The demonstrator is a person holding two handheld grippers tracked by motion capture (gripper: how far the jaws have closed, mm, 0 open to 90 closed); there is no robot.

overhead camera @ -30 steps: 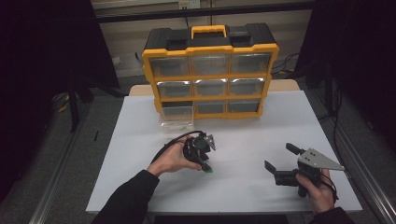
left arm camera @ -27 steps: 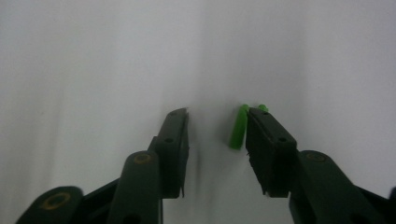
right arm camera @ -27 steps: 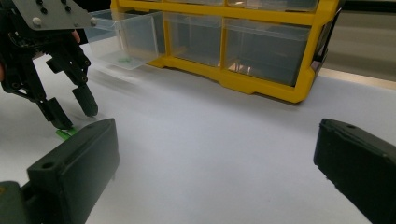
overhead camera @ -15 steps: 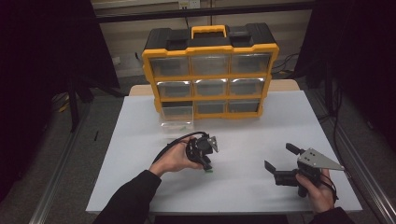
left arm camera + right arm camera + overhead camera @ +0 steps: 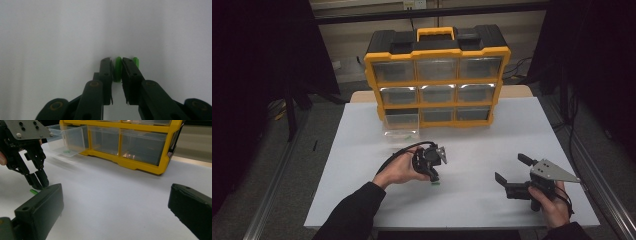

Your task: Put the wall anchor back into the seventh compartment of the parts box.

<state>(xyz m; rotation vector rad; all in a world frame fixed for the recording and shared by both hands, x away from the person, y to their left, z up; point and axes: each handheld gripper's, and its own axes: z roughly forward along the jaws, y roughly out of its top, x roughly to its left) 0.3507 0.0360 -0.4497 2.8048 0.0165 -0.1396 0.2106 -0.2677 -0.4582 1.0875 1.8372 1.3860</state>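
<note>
My left gripper (image 5: 434,178) points down at the white table (image 5: 362,150), left of centre. Its jaws are shut on a small green piece (image 5: 118,67) that touches the table. A second green piece (image 5: 135,61) lies just outside one jaw. The right gripper view has that gripper (image 5: 40,183) at the left with a green piece (image 5: 33,192) at its tips. My right gripper (image 5: 512,168) rests low at the front right, open, with nothing between its jaws (image 5: 114,190).
A yellow organiser (image 5: 437,80) with clear drawers stands at the table's far side. Its bottom-left drawer (image 5: 402,127) is pulled out onto the table, with a small green bit (image 5: 66,151) inside. A black cable (image 5: 397,155) loops from the left gripper.
The left gripper has shifted slightly over the green piece, staying at the same spot on the table. The right gripper has not moved.
</note>
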